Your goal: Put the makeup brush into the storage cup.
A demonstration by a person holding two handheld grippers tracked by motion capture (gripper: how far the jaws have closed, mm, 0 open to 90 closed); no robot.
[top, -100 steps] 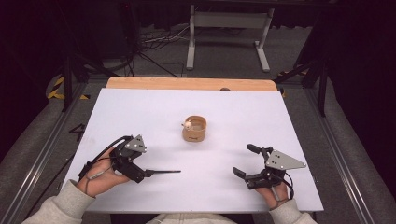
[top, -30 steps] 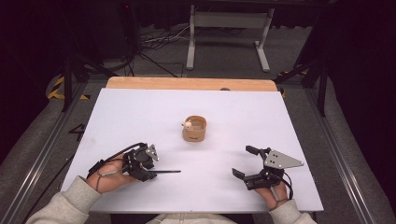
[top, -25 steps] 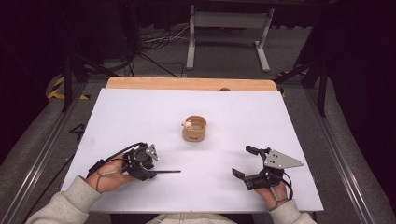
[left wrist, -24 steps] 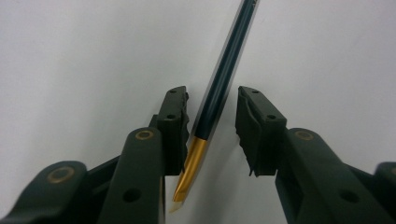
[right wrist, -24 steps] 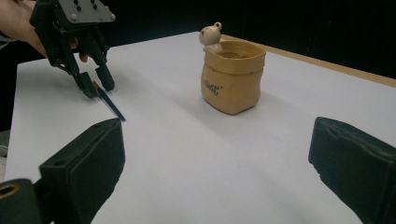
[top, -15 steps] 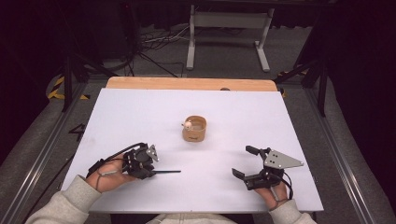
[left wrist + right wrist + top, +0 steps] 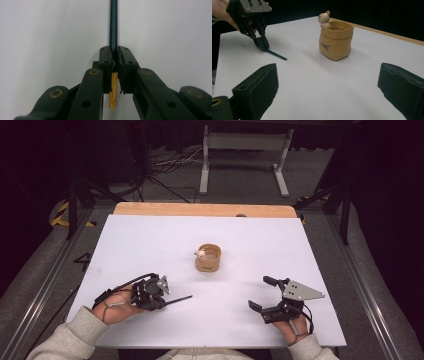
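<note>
Pen: a slim dark pen [image 7: 113, 25] with a gold end, lying low along the white surface [image 7: 150, 245], tip pointing toward the middle of it.
Left gripper: and there it is, the left gripper [image 7: 159, 301] clamped tight on the pen near the gold end, jaws pressed flat against the shaft from both sides; gripping close to one end leaves the long dark part free to lead.
Angle: in the right gripper view the left gripper tilts down and the pen's tip rests on or just above the surface, hard to say which.
Pot: a small tan holder [image 7: 208, 258] with a little bear figure [image 7: 324, 18] on its rim, upright near the centre, well apart from the pen. Its open top looks like the likely home for the pen, I'd judge.
Right gripper: the right gripper [image 7: 262, 292] rests on the near right, jaws spread wide, holding nothing, facing the holder, perhaps ready to steady it.
</note>
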